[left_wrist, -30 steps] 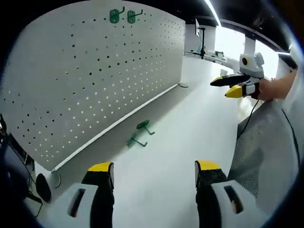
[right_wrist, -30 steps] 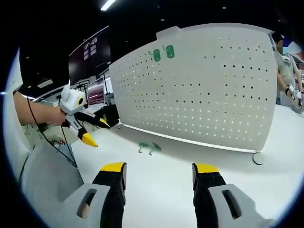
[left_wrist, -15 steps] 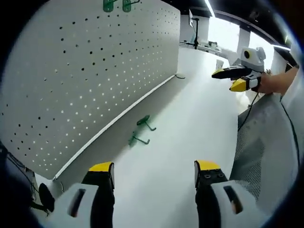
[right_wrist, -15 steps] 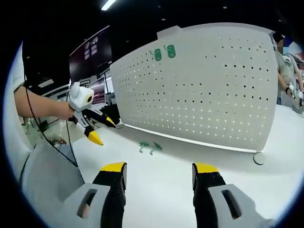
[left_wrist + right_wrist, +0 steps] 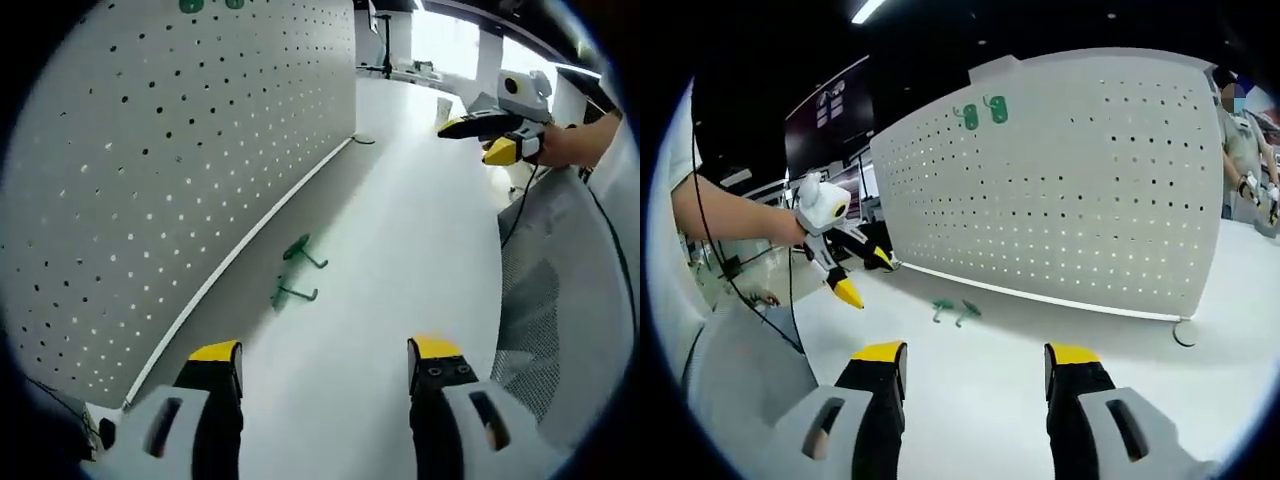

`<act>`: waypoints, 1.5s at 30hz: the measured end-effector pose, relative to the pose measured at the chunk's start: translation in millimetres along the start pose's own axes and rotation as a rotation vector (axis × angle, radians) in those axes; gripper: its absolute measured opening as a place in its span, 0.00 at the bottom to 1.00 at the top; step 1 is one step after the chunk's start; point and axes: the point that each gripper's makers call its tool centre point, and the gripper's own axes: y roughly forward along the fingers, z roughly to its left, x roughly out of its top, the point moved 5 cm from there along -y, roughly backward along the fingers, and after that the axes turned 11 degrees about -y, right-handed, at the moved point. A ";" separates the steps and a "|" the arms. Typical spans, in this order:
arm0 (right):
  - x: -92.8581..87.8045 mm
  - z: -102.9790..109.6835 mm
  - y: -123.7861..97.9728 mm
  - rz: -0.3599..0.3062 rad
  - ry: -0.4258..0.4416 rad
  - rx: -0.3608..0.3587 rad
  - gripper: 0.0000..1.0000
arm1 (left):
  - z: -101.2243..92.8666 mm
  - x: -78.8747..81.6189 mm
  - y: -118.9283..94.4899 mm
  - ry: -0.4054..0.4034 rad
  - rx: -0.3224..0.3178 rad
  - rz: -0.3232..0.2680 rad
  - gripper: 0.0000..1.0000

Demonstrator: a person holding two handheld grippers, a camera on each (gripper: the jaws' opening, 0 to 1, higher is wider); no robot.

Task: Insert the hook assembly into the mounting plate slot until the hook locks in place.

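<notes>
Your left gripper (image 5: 325, 362) has its yellow-tipped black jaws spread apart, with nothing between them. Two small green metal hooks (image 5: 297, 272) lie loose on the white tabletop (image 5: 400, 260), ahead of those jaws at about 12 o'clock, well apart from the fingertips (image 5: 214, 352) and near the foot of the upright white perforated mounting plate (image 5: 150, 150), which fills the 9 to 11 o'clock side.

Your right gripper (image 5: 975, 354) is likewise released and empty. In the right gripper view the green hooks (image 5: 954, 310) sit at 12 o'clock beyond the jaws, near the pegboard's base. Two more green hooks (image 5: 981, 112) hang high on the board. A person (image 5: 1240, 140) stands at 2 o'clock.
</notes>
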 end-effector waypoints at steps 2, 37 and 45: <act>-0.8 -0.1 0.4 0.006 -0.004 0.000 0.54 | 0.6 0.3 1.6 0.016 -0.003 0.013 0.69; -1.2 -1.8 0.9 0.004 0.006 -0.004 0.54 | 14.9 11.4 40.3 0.186 -0.044 0.139 0.68; -0.7 -3.4 -0.5 0.000 0.009 -0.015 0.54 | 17.6 14.6 50.4 0.208 -0.060 0.161 0.67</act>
